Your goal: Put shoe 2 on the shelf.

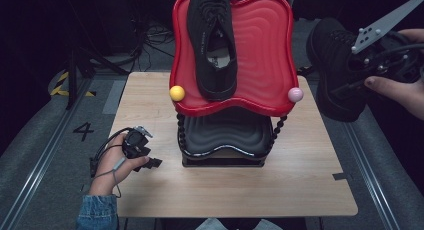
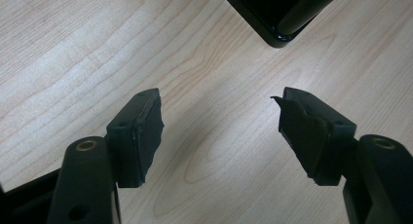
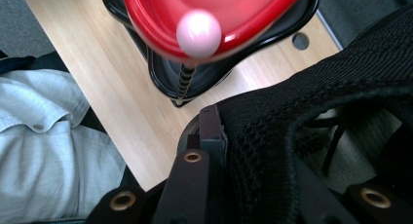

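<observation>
The black shoe (image 1: 334, 67) hangs in the air off the right edge of the table (image 1: 150, 120), level with the red upper tray (image 1: 265, 50), held by the right gripper (image 1: 350, 82), whose jaws are clamped on the knit collar at the shoe's opening; in the right gripper view one black pad (image 3: 212, 129) presses the outside of the collar (image 3: 272, 131) while the other sits inside the shoe, out of sight. That is a pinch on soft mesh with the whole weight of the sole hanging from it, so the likeliest trouble is the fabric sliding through the pads, or the shoe swinging and twisting as it is carried inward. The pink ball (image 1: 295, 94) on the tray's near right corner lies between the shoe and the free half of the tray; a low approach could strike it or the rim and rock the two-tier stand, whose upper tray rests on slim beaded posts (image 1: 278, 127) over the black lower tray (image 1: 225, 135). The matching shoe (image 1: 212, 40) already lies on the left half of the red tray, heel toward the person near the yellow ball (image 1: 177, 93), so a careless set-down could shove it or leave the second shoe overhanging the rim. The left gripper (image 1: 142, 152) rests on the table near its left edge, jaws spread apart with nothing between them (image 2: 219, 131), too far off to steady the stand
</observation>
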The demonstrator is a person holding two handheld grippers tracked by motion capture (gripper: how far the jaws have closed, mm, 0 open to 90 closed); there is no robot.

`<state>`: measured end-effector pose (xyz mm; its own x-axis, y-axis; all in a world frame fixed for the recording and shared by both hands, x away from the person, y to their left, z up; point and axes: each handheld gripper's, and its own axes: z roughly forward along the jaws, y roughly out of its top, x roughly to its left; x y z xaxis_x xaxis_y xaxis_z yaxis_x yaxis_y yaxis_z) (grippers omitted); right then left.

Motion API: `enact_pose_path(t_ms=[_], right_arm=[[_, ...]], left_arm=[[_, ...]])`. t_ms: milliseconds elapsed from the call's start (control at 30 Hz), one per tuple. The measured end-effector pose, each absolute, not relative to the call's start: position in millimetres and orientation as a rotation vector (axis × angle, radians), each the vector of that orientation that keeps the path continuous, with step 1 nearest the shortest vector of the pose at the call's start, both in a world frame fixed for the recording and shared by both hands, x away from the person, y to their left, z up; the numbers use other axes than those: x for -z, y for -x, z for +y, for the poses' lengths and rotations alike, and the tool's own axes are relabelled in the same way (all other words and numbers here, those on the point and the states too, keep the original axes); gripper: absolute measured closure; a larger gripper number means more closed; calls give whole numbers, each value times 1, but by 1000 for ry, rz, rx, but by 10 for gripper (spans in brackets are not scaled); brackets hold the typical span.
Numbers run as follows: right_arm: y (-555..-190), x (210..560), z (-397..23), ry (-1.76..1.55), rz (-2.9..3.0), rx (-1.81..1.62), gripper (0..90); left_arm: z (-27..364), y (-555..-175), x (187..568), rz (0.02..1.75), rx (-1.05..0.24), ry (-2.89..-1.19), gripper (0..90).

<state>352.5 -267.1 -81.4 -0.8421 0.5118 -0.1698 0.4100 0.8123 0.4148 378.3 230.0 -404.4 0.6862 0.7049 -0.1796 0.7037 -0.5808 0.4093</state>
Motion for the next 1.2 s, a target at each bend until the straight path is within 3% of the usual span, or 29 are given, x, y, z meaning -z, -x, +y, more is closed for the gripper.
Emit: enact_pose_path(t_ms=[467,1200], right_arm=[[-354,49,-219,-618,2667,-508,848],[-367,40,-143,-470,2667,-498,848]], left_arm=[[230,-381,405,1075,12,-2439,324],[228,-383,406,1044,27,-2440,321]])
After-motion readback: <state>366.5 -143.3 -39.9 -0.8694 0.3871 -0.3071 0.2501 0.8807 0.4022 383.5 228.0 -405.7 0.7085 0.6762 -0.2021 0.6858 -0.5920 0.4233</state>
